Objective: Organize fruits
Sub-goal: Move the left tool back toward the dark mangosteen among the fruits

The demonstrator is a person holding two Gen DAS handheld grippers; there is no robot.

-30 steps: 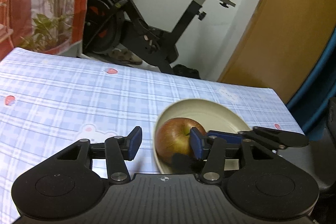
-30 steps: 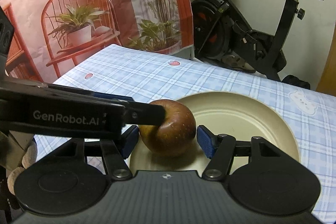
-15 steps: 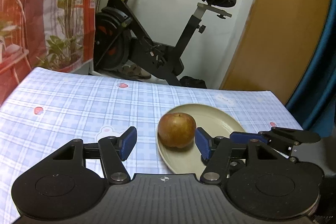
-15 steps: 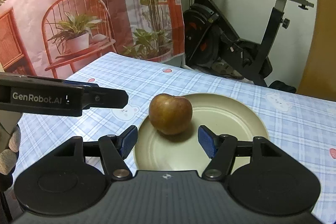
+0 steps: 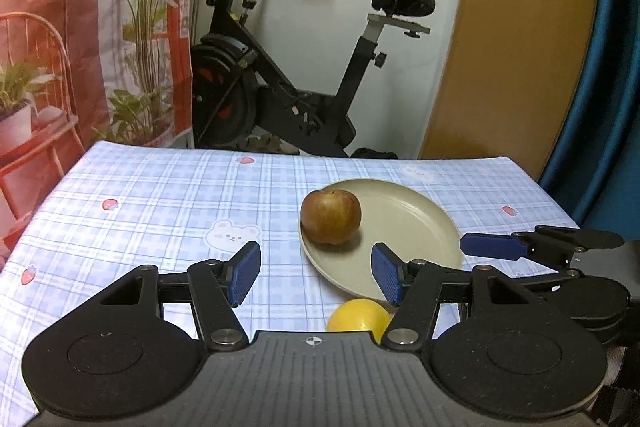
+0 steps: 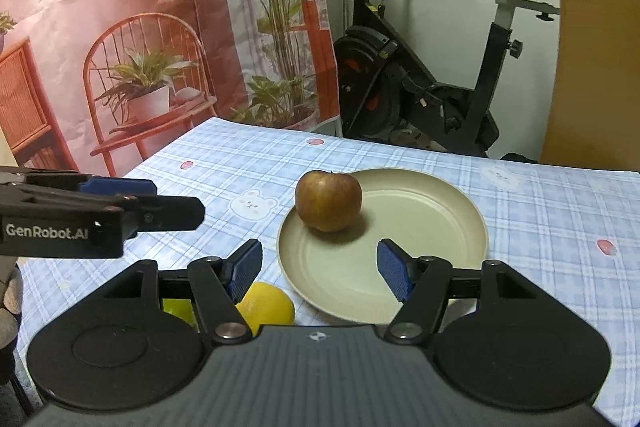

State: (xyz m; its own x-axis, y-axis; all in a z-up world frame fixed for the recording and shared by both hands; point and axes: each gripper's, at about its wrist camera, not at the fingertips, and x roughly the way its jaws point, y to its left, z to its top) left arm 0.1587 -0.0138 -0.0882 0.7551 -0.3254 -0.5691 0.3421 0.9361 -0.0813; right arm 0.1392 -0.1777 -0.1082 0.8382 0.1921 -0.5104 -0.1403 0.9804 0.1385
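Note:
A red-brown apple (image 5: 331, 216) (image 6: 329, 201) rests on the left part of a beige plate (image 5: 424, 223) (image 6: 432, 211) on the checked tablecloth. My left gripper (image 5: 316, 277) stands open, short of the apple, nothing between its blue pads. My right gripper (image 6: 320, 275) is open too, over the plate's near rim, empty. A yellow fruit (image 5: 358, 315) (image 6: 266, 307) lies in front of the plate, just below the grippers. A green fruit (image 6: 178, 309) peeks out beside it, mostly hidden by the right gripper's left finger.
The other gripper shows at the edge of each view, at right (image 5: 536, 243) and at left (image 6: 100, 211). An exercise bike (image 5: 296, 99) stands beyond the table's far edge. A printed backdrop (image 6: 140, 27) hangs at left.
Both grippers have let go of the apple and drawn back and up from it. The apple stays on the plate. The yellow fruit has come into view.

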